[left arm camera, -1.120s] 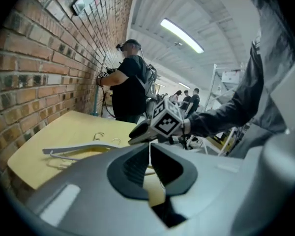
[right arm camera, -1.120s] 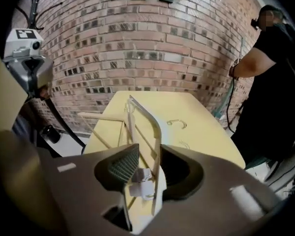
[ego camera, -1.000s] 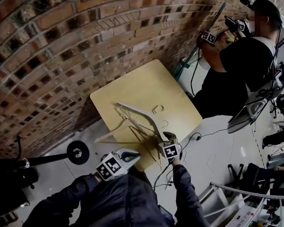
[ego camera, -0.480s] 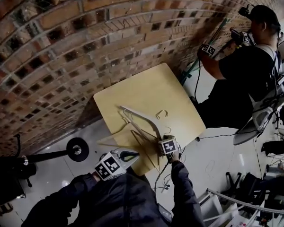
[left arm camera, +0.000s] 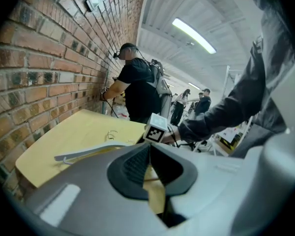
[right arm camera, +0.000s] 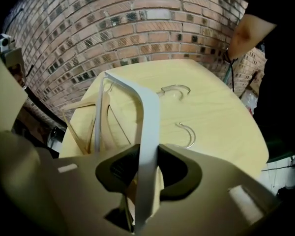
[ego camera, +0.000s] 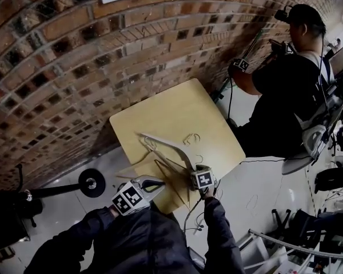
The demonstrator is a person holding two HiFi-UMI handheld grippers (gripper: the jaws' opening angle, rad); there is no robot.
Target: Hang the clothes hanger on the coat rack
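A white clothes hanger (ego camera: pixel 172 144) lies on the pale wooden table (ego camera: pixel 177 101), on top of wooden hangers (ego camera: pixel 160 170). My right gripper (ego camera: pixel 196 171) points steeply down at the table's near edge. Its jaws have just been closing, and in the right gripper view the pads of the right gripper (right arm camera: pixel 146 168) sit against both sides of the white hanger's arm (right arm camera: pixel 148 117). The left gripper (ego camera: pixel 154 185) hovers at the table's near left corner, shut with nothing between its pads. In the left gripper view, the left gripper (left arm camera: pixel 148 149) has the white hanger (left arm camera: pixel 88 152) ahead of it.
Metal hooks (right arm camera: pixel 176 89) (right arm camera: pixel 188 133) of the hangers lie on the table top (right arm camera: pixel 221 117). A brick wall (ego camera: pixel 103 56) runs behind the table. A black round base with a pole (ego camera: pixel 91 182) stands on the floor at the left. Another person (ego camera: pixel 286 90) works at the wall on the right.
The right gripper has sunk onto the white hanger's arm and its jaws have narrowed around it. The left gripper has drifted slightly. The person by the wall has shifted.
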